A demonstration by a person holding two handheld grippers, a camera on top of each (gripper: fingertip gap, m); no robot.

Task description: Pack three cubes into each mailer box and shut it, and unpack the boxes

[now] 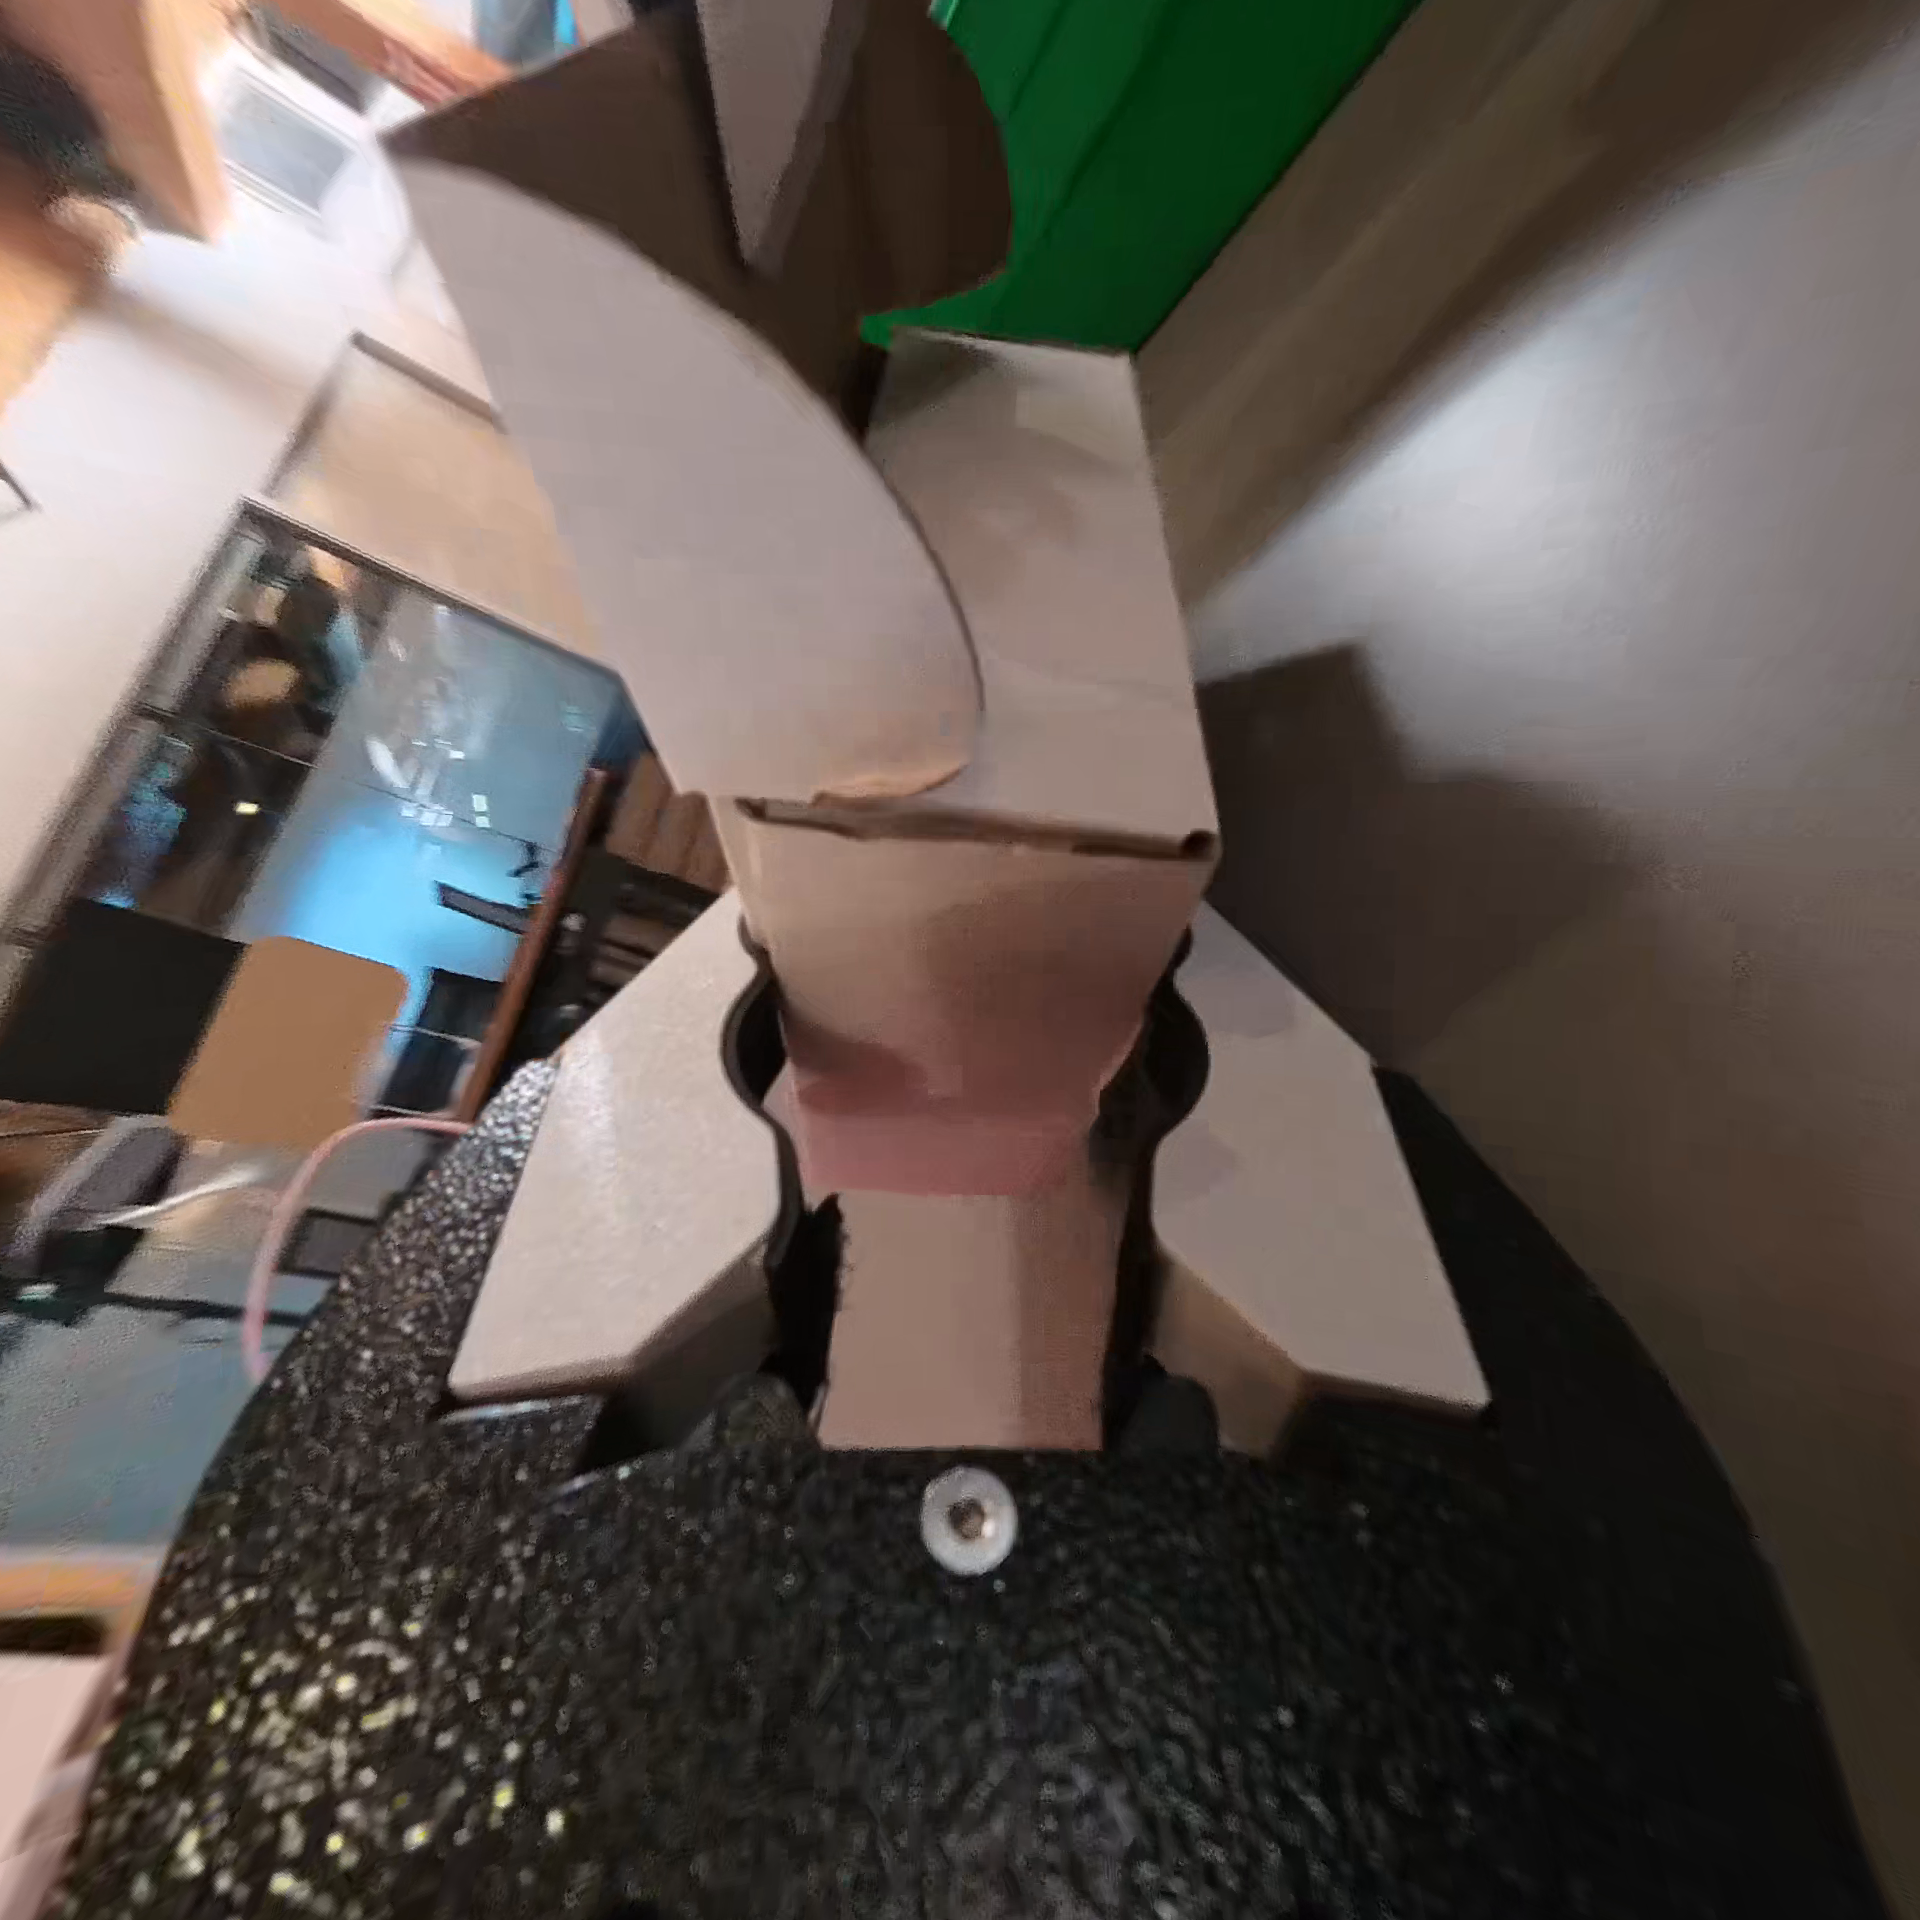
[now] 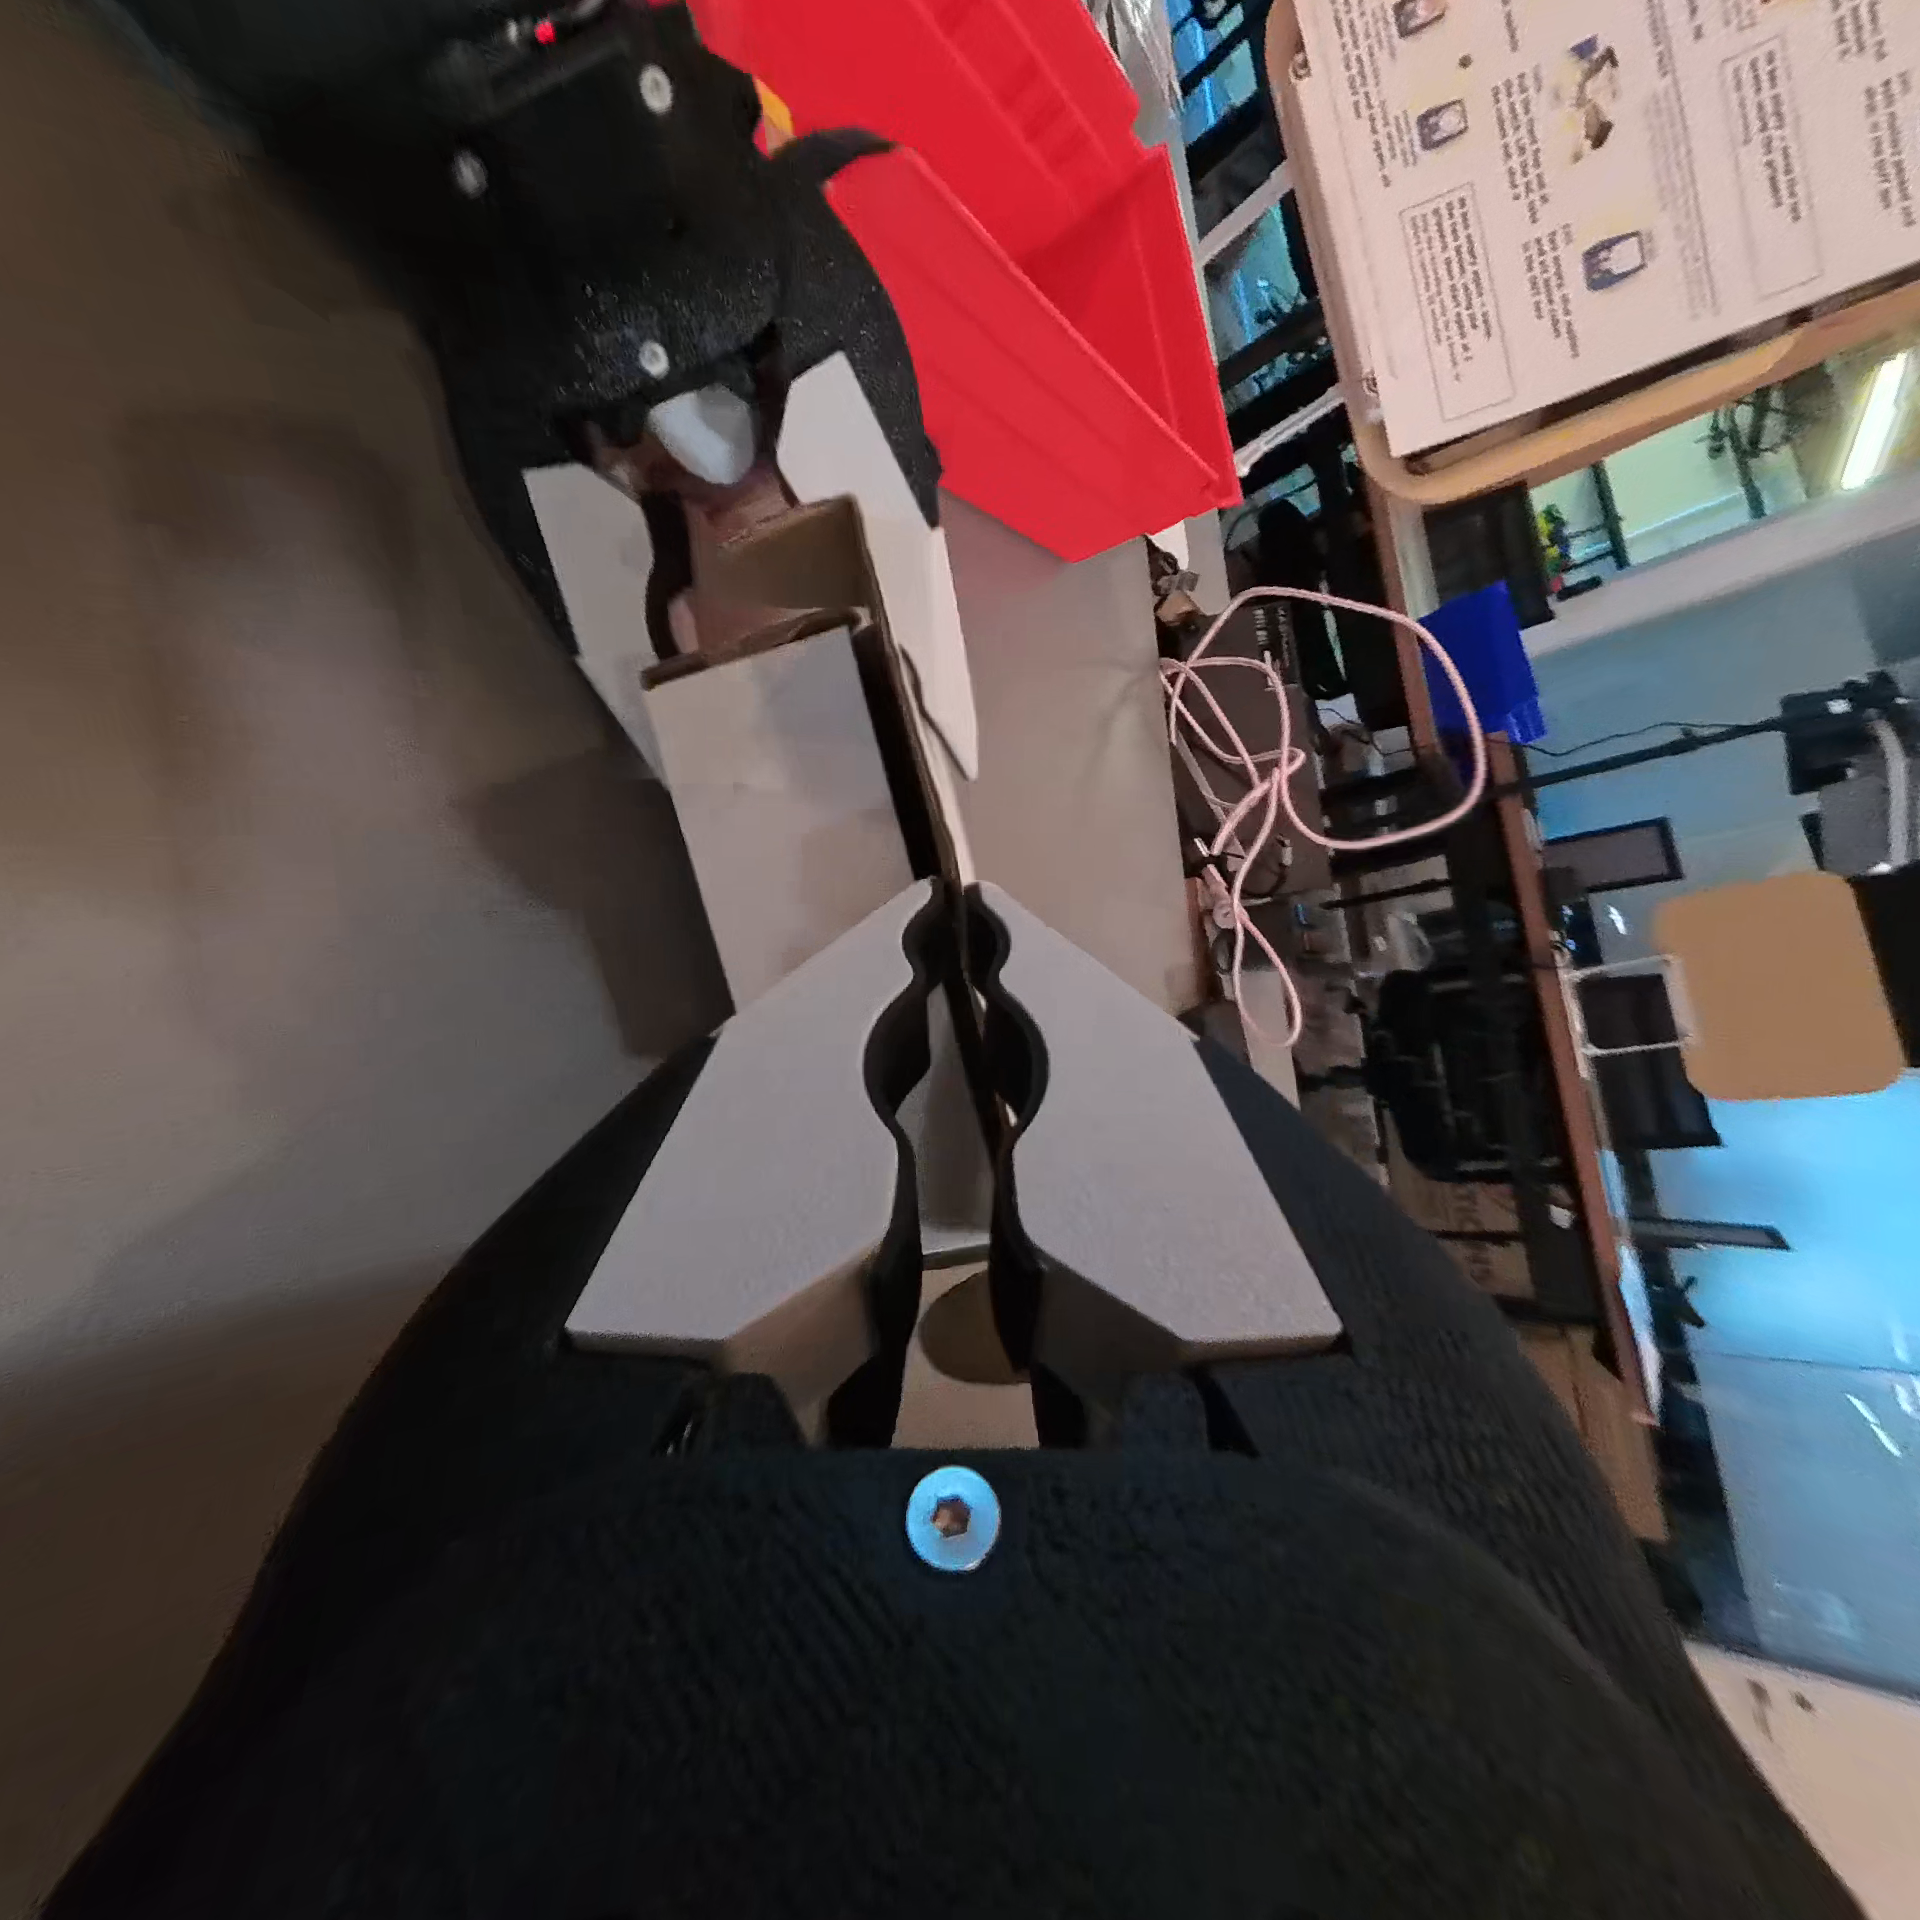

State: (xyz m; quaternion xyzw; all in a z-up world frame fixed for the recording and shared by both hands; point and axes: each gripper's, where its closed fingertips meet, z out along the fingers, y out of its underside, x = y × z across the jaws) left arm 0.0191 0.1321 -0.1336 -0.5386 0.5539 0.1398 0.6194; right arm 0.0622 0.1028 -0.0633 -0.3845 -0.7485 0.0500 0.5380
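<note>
The left gripper holds one end of the white mailer box. Its two fingers press on the two sides of the box, so they stand wide apart with the box between them. The box is up off the pale counter, just beside it. A round white flap sticks out from the far part of the box. Behind the box is a green bin.

The right gripper is at the other end of the box. Its fingers are shut tight on a thin cardboard flap of the box, which stands on edge between them. Past the box is a red bin. A pink cord hangs to the right of the box.
</note>
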